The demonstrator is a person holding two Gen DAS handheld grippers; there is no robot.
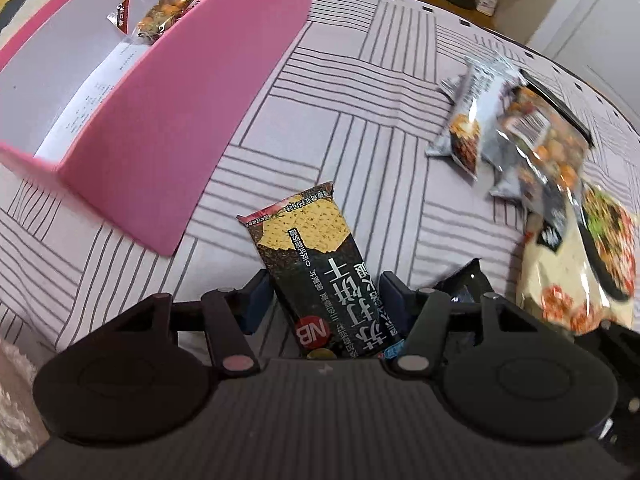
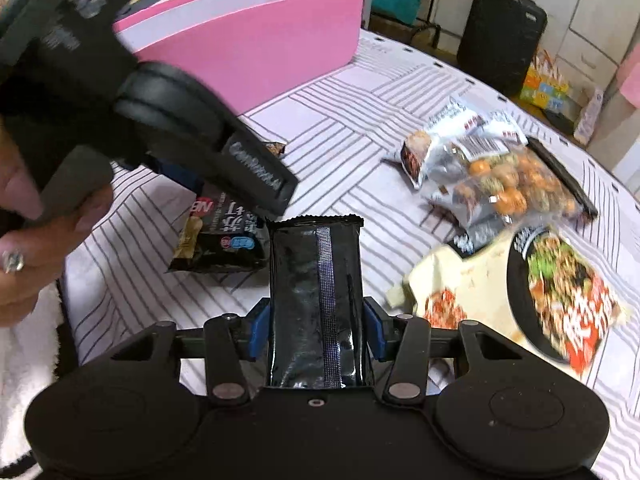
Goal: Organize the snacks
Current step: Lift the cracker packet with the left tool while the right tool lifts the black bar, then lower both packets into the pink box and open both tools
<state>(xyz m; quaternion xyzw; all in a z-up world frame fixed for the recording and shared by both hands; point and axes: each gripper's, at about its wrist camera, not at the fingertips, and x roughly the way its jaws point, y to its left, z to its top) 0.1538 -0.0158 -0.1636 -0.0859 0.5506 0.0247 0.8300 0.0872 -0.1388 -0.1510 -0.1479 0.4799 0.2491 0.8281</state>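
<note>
Pink box [image 1: 168,128] with white inside walls; in it a clear bag of orange and brown nuts [image 1: 172,12]. Cloth [image 1: 340,92] pale lilac-white with dark grey stripes in a block pattern. Cracker packet [image 1: 312,276] black with white characters, yellow speckled cracker picture, red round logo, pinkish top edge. Plain packet [image 2: 316,304] glossy black with a silvery-blue seam strip down the middle. Silver-grey packets [image 1: 468,120] with dark food pictures. Clear nut bag [image 2: 516,184] showing orange, tan and greenish balls, black strip at one end. Noodle bag [image 2: 560,300] cream with black bowl, red, green and brown print. Both tools black with blue pads [image 2: 260,332].
</note>
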